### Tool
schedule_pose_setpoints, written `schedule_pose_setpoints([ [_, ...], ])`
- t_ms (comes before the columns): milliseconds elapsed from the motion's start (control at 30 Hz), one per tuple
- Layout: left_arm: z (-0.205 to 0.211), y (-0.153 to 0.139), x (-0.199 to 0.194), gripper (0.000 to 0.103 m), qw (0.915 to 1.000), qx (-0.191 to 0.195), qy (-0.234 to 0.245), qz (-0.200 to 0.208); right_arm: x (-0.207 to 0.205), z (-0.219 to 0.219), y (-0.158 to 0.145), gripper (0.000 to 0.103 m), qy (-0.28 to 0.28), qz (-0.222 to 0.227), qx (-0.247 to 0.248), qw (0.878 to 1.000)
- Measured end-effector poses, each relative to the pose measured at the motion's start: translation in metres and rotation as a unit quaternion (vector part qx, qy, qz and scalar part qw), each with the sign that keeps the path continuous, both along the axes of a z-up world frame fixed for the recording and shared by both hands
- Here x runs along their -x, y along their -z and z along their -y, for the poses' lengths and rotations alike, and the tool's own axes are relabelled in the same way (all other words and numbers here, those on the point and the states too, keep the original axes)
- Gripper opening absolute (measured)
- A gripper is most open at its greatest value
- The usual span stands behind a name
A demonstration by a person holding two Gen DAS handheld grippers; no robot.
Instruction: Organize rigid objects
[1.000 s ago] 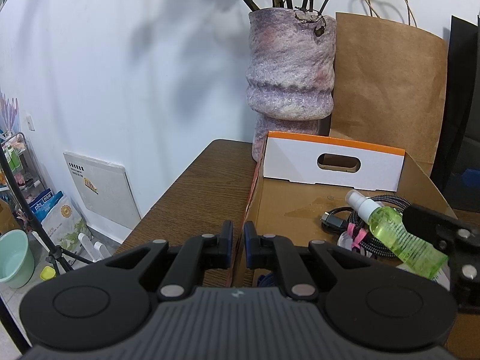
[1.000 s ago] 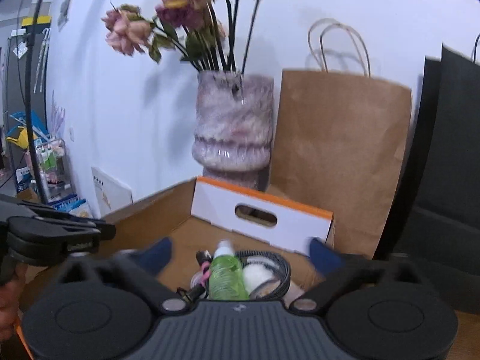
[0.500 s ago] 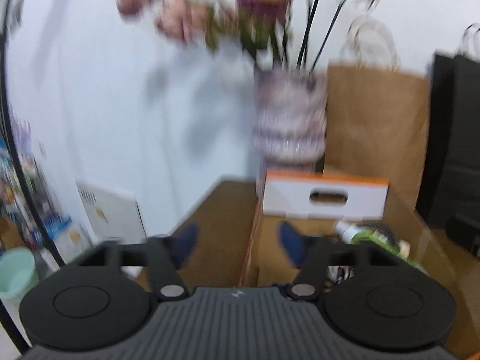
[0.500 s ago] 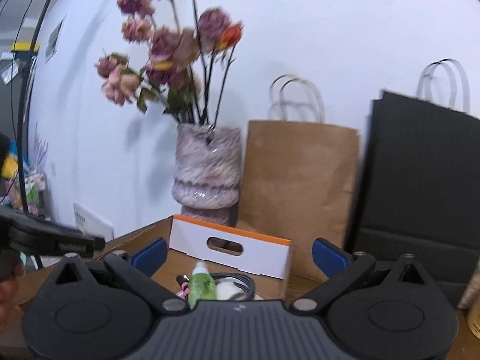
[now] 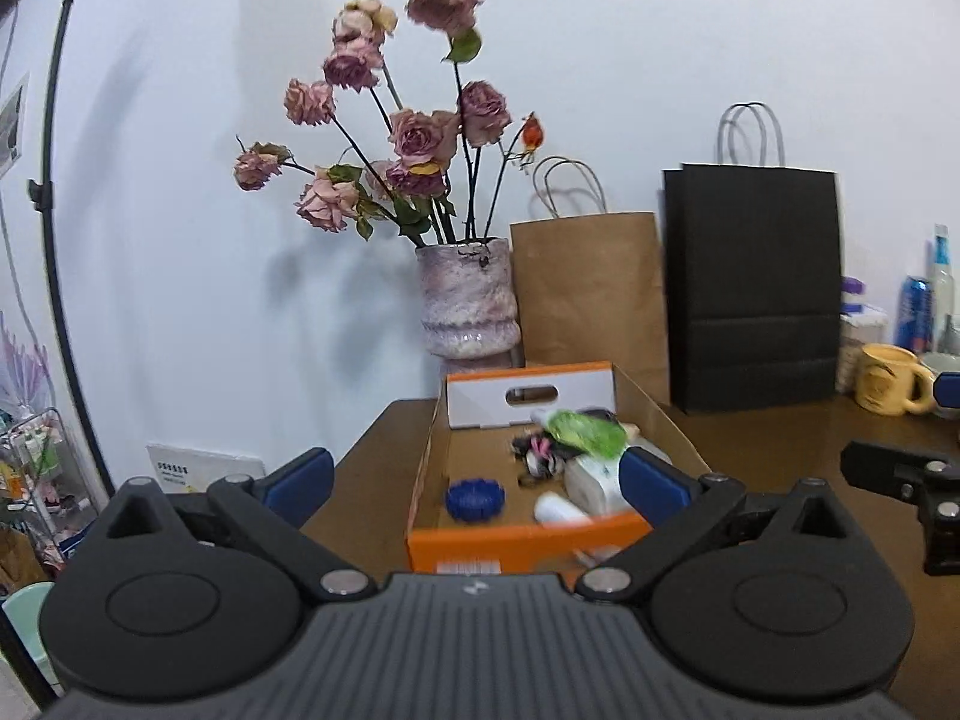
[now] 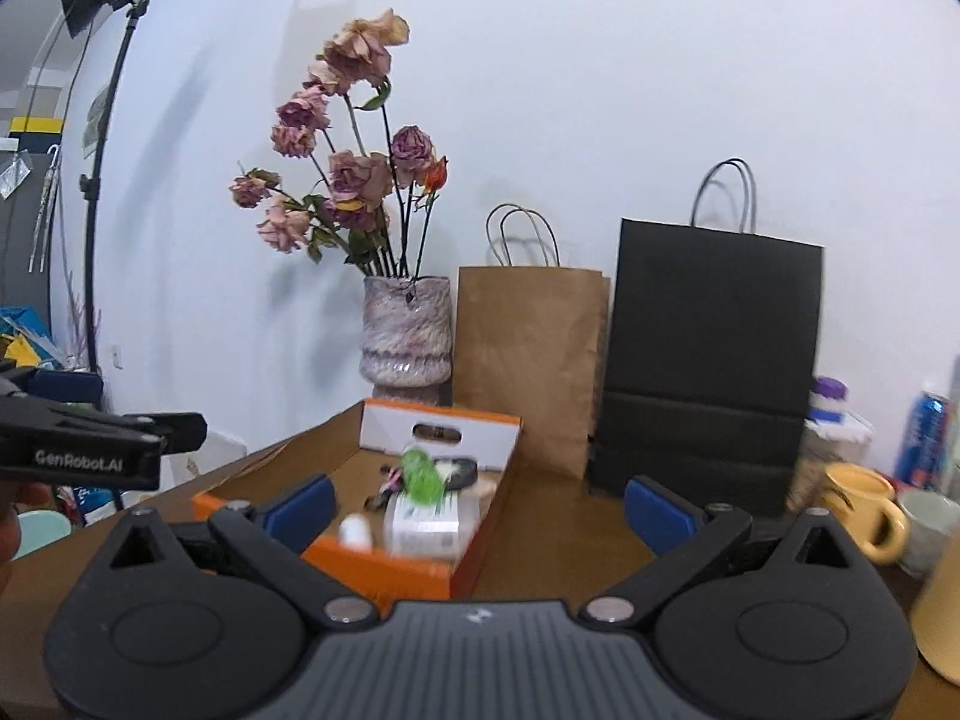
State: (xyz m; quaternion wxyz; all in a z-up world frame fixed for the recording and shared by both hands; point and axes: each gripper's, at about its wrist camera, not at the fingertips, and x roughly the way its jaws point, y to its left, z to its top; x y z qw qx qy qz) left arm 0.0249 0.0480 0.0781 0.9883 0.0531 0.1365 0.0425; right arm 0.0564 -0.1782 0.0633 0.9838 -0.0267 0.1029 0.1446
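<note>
An orange cardboard box point(image 5: 528, 540) stands on the brown table point(image 5: 780, 444). It holds a green spray bottle point(image 5: 579, 429), a blue round disc point(image 5: 475, 498), a white container point(image 5: 591, 480) and a tangled cable point(image 5: 534, 450). My left gripper point(image 5: 477, 483) hangs back from the box's near end. Its jaws are opening wide, with nothing held between them. My right gripper point(image 6: 480, 507) is open too, empty, off the box's point(image 6: 420, 576) right front corner. The green bottle point(image 6: 423, 474) shows blurred in that view.
Behind the box stand a mottled vase point(image 5: 468, 306) of dried roses, a brown paper bag point(image 5: 588, 294) and a black paper bag point(image 5: 756, 288). A yellow mug point(image 5: 888, 381) and a blue can point(image 5: 915, 312) are at the far right. A light stand point(image 6: 90, 240) rises at the left.
Both grippers have drawn back from the box, so it looks smaller and the whole bouquet shows. The left jaws went from shut to wide open. The right jaws stayed open.
</note>
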Motion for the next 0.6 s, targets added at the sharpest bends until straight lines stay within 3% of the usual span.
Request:
schedule_pose_setpoints([
  [300,0.007,0.013,0.072,0.103,0.9999,0.014,0.0,-0.006,0.072,0.017,0.02,0.103,0.008,-0.036,-0.017,0.999],
  [600,0.002,0.015,0.089,0.103,0.9996,0.024,-0.007,-0.012,0.097,0.016,0.025,0.103,0.011,-0.04,-0.015,0.999],
])
